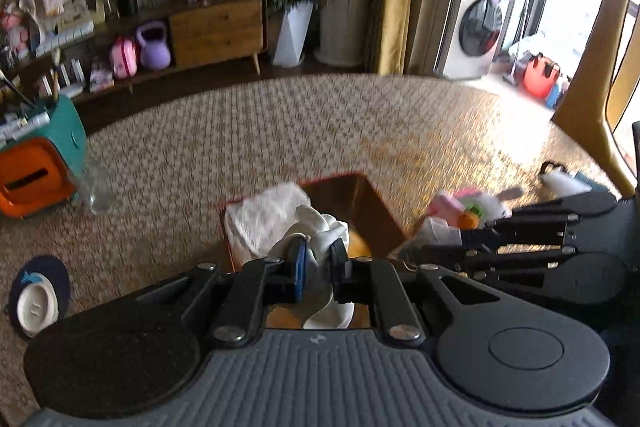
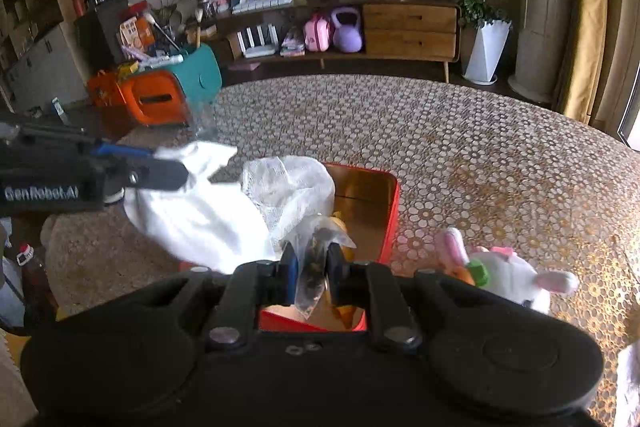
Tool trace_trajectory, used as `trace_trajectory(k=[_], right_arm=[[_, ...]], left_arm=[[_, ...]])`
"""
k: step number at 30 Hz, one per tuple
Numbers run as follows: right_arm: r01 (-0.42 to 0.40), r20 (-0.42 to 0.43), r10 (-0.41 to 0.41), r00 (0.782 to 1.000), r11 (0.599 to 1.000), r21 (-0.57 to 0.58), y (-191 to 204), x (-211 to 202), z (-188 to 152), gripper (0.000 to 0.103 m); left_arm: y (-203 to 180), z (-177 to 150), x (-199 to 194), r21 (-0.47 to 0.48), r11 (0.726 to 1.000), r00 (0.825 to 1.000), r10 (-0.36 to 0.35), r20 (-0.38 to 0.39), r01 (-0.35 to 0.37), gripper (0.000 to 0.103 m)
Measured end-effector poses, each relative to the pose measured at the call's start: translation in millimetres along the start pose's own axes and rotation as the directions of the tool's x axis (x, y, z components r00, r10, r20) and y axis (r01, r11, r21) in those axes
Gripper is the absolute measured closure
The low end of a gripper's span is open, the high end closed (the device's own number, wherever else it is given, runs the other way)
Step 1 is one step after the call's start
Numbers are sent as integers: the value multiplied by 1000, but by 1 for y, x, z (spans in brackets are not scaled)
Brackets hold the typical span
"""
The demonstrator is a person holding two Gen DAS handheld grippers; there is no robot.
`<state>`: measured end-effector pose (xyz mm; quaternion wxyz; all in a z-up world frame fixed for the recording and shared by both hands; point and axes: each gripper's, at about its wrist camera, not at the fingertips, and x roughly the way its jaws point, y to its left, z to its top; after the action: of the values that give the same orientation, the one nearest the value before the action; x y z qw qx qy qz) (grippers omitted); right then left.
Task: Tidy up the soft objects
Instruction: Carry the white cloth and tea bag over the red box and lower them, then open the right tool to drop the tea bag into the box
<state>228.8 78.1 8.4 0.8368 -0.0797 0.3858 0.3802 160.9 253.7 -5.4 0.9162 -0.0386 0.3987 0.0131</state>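
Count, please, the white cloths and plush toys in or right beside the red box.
White cloths: 2, the plain cloth and the netted cloth
Plush toys: 1, the white rabbit
Total: 3

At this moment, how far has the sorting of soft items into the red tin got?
Done: a gauzy white cloth already drapes into the red tin. In hand: left claw grips a white cloth; right claw pinches a clear wrapper. Left: the plush bunny lies on the table.
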Motion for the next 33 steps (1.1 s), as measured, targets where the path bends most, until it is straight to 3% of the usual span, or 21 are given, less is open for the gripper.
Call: trace_trajectory(k=[13, 33], right_arm=[[49, -89, -56, 994, 996, -74, 1, 62, -10, 88], [62, -98, -73, 992, 992, -114, 2, 83, -25, 80]], left_arm=[[9, -14, 73, -20, 1000, 994, 9, -106, -12, 90], [12, -25, 116, -48, 999, 989, 15, -145, -22, 90]])
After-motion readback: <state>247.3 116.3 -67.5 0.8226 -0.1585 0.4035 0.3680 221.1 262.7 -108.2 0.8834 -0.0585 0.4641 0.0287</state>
